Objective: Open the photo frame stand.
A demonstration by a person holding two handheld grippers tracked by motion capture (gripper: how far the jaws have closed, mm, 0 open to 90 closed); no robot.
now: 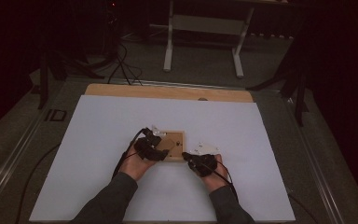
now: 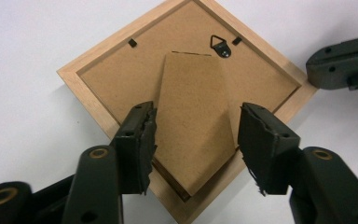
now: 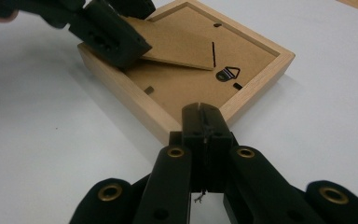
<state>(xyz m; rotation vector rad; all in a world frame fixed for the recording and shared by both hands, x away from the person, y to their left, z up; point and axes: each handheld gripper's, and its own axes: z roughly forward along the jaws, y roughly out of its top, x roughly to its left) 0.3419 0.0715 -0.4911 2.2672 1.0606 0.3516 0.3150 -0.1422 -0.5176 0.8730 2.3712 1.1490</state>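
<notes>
High view: your left gripper [image 2: 193, 140] spread astride frame's stand flap [image 2: 193, 126]; right gripper [image 3: 204, 122] pressed together at picture frame [image 1: 172, 146] corner; white table [image 1: 102, 135], dark room.

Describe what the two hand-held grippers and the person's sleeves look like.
Both the left hand-held gripper and the right hand-held gripper are matte black, with brass-coloured rivets at the joints. Black cables trail from them. The sleeves are dark grey.

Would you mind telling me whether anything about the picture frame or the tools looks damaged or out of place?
The picture frame lies face down with its stand flap lifted off the backing. The left hand-held gripper has ragged, torn pads on its open jaws. The right hand-held gripper is shut at the frame's corner. Nothing else stands out.
</notes>
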